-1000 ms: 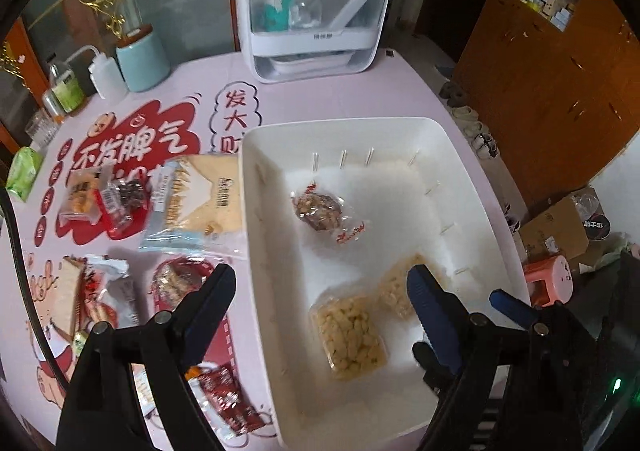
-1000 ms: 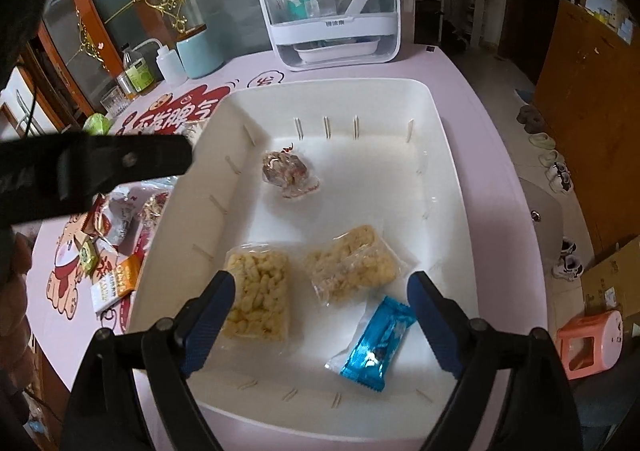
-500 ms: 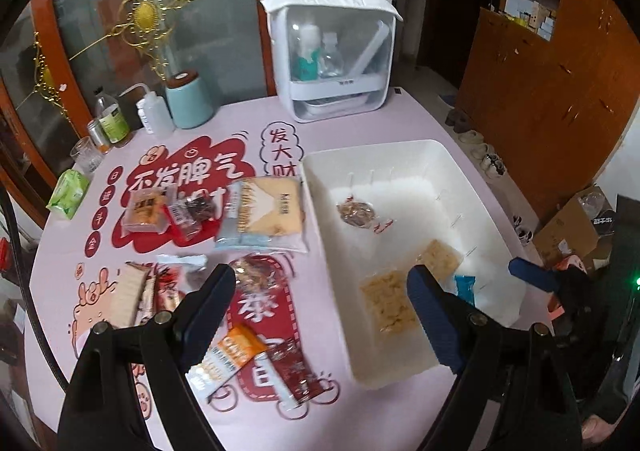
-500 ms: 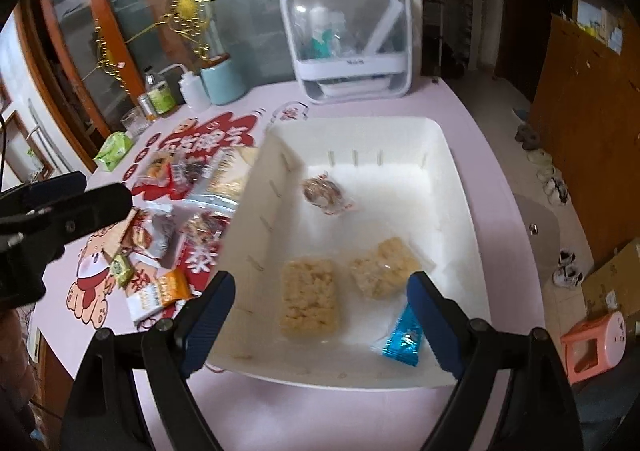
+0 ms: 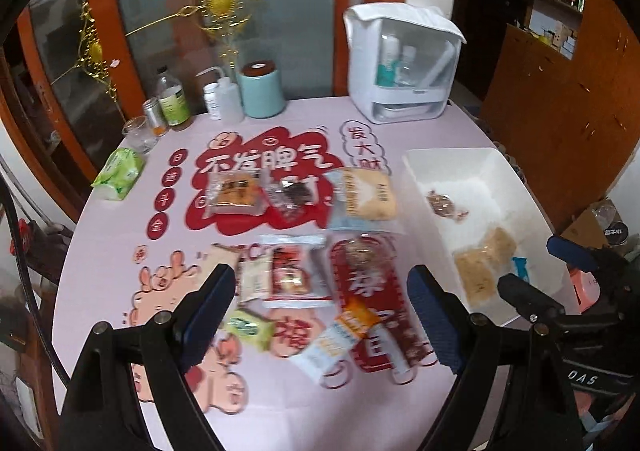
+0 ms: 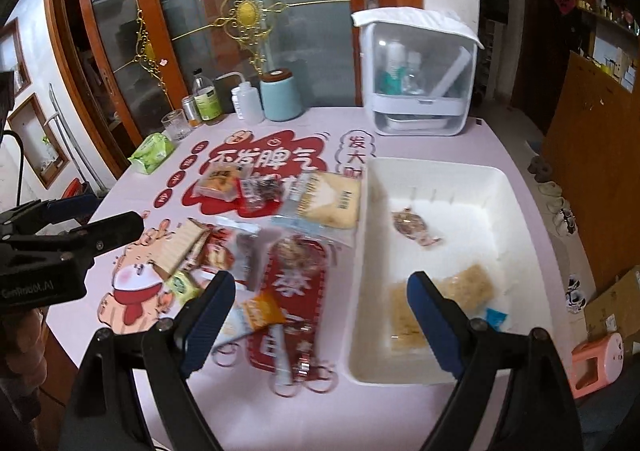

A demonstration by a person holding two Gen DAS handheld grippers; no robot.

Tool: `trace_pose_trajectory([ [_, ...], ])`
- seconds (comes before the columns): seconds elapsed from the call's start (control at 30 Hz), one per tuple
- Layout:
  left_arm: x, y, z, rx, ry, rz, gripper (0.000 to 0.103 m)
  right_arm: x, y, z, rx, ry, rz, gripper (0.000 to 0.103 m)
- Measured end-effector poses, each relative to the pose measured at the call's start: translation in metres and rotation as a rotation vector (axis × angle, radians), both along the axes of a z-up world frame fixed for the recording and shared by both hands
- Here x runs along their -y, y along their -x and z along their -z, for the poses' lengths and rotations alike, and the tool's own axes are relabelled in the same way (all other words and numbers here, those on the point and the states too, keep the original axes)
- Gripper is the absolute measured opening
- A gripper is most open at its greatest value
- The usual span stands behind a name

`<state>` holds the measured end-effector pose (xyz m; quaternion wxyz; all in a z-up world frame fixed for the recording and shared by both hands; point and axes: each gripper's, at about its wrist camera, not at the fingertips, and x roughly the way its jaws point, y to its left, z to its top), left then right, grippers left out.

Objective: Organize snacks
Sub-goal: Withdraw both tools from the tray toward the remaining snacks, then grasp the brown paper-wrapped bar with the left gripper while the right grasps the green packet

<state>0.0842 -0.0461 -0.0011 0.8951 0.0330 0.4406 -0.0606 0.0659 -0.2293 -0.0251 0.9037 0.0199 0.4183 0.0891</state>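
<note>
A white bin (image 6: 436,171) stands on the right of the pink table and holds two pale cracker packs (image 6: 470,287), a blue packet (image 6: 496,318) and a brown candy pack (image 6: 414,227). It also shows in the left wrist view (image 5: 452,155). Several loose snack packs lie left of it, among them a large biscuit pack (image 5: 366,199), a red-and-white pack (image 5: 292,271) and an orange sachet (image 6: 260,311). My left gripper (image 5: 322,315) is open and empty, high above the loose snacks. My right gripper (image 6: 318,319) is open and empty, above the bin's left edge.
A white lidded organizer (image 6: 418,79) stands at the back of the table. A teal canister (image 6: 280,95), bottles (image 6: 206,99), a glass (image 6: 176,125) and a green tissue pack (image 6: 154,151) line the back left. The table's edge drops off to the right, with shoes on the floor.
Both grippers have pulled up and back from the bin, so the whole table shows now. The left one has swung left over the loose snacks. Both stayed open and empty.
</note>
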Motion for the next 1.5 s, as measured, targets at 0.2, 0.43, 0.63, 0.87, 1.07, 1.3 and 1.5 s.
trace_pose_trajectory([
  [0.2,-0.073,-0.005,-0.006,0.025,0.029,-0.014,0.087,-0.060,0.006,-0.007,0.043,0.083,0.004,0.089],
  [0.43,-0.143,-0.023,0.003,0.055,-0.041,-0.071,0.087,-0.121,-0.001,0.020,-0.019,0.088,-0.060,0.088],
  [0.63,-0.190,-0.048,0.029,0.015,-0.056,-0.116,0.087,-0.171,-0.010,0.060,-0.091,0.088,-0.191,0.088],
  [0.87,-0.213,-0.076,0.079,-0.095,-0.011,-0.101,0.087,-0.205,-0.019,0.102,-0.124,0.140,-0.312,0.088],
  [1.07,-0.206,-0.101,0.131,-0.217,0.024,-0.066,0.087,-0.223,-0.035,0.131,-0.129,0.175,-0.405,0.088],
  [1.3,-0.188,-0.133,0.190,-0.350,0.021,-0.038,0.087,-0.238,-0.054,0.165,-0.143,0.214,-0.487,0.088],
  [1.5,-0.171,-0.146,0.217,-0.414,0.023,0.007,0.087,-0.243,-0.061,0.185,-0.175,0.219,-0.536,0.087],
])
